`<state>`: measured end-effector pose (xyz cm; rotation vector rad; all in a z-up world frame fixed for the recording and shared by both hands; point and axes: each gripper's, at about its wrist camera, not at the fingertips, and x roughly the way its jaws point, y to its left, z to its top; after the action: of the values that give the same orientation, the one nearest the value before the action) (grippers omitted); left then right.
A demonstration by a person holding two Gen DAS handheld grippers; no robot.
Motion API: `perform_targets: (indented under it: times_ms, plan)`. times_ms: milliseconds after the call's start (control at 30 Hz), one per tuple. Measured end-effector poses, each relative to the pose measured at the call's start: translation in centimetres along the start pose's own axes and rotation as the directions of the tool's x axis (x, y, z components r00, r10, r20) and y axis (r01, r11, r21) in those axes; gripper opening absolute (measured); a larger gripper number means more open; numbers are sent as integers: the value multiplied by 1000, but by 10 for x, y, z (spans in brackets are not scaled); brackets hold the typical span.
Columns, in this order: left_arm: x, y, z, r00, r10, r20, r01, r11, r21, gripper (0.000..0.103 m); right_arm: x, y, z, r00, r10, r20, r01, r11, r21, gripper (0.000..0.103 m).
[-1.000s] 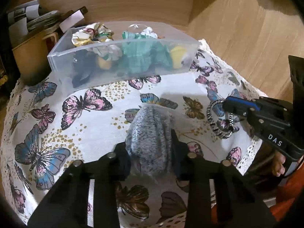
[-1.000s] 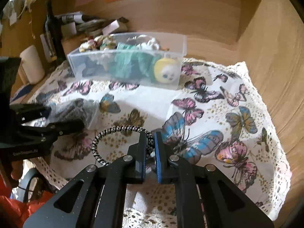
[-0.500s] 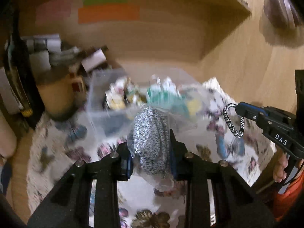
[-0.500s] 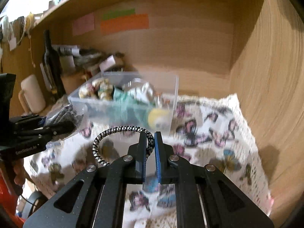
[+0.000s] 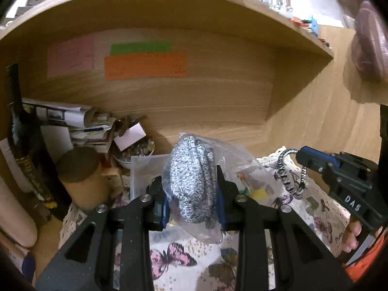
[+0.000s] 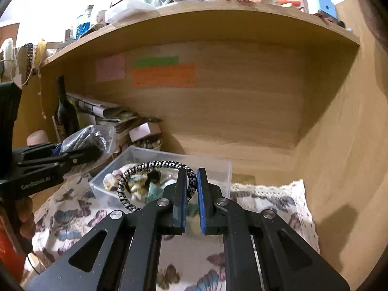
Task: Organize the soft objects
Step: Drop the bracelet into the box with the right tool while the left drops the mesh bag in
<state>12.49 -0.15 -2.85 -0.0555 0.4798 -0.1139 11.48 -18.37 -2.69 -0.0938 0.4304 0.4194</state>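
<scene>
My left gripper [image 5: 191, 181] is shut on a grey speckled knit bundle in a clear plastic bag [image 5: 191, 179] and holds it in the air above the clear storage bin [image 5: 140, 169]. My right gripper [image 6: 192, 181] is shut on a black-and-white braided hair band [image 6: 135, 177], also raised, over the bin [image 6: 218, 167], which holds several soft items. The right gripper with the band [image 5: 291, 172] shows at the right of the left wrist view. The left gripper with the bag [image 6: 87, 138] shows at the left of the right wrist view.
The bin stands on a butterfly-print cloth [image 6: 266, 201] inside a wooden alcove. A dark bottle [image 6: 64, 111], stacked papers [image 5: 80, 126], a brown cup [image 5: 80, 174] and a bowl of small items [image 5: 135, 150] crowd the back left. A cluttered shelf [image 6: 218, 7] runs overhead.
Both grippers have risen from the cloth with their loads. The views have tilted up from the table top towards the back wall and shelf. The bin now sits low in both views.
</scene>
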Motion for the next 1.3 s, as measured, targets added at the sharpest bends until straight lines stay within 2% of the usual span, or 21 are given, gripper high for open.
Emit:
perform_targets:
  times_ms: [233, 600, 733, 833, 900, 1000, 1133, 1300]
  plan:
    - [45, -1, 3, 997, 20, -76, -19, 1000, 13, 31, 44, 1, 3, 998, -10, -62, 10, 1000, -5, 7]
    - [111, -4, -16, 972, 5, -236, 0, 1000, 19, 30, 103, -10, -16, 976, -3, -219, 8, 1000, 25, 8]
    - [115, -6, -19, 972, 16, -236, -9, 999, 33, 31, 114, -12, -24, 965, -6, -261, 13, 1000, 24, 8]
    - [114, -7, -20, 971, 20, -239, -10, 999, 42, 41, 118, -13, -28, 959, 1, -282, 6, 1000, 24, 8]
    - [111, -8, -19, 971, 17, -237, -8, 999, 38, 54, 118, -13, -30, 958, -7, -286, 12, 1000, 16, 8]
    - [104, -8, -18, 975, 17, -223, -9, 999, 39, 61, 114, -13, -29, 957, -5, -291, 10, 1000, 14, 10]
    - [86, -8, -12, 983, 17, -180, -10, 999, 40, 68, 105, -13, -25, 962, -3, -272, 8, 1000, 18, 21]
    - [52, -10, -2, 995, 26, -96, -22, 999, 43, 75, 79, -9, -13, 978, -6, -210, 6, 1000, 0, 26]
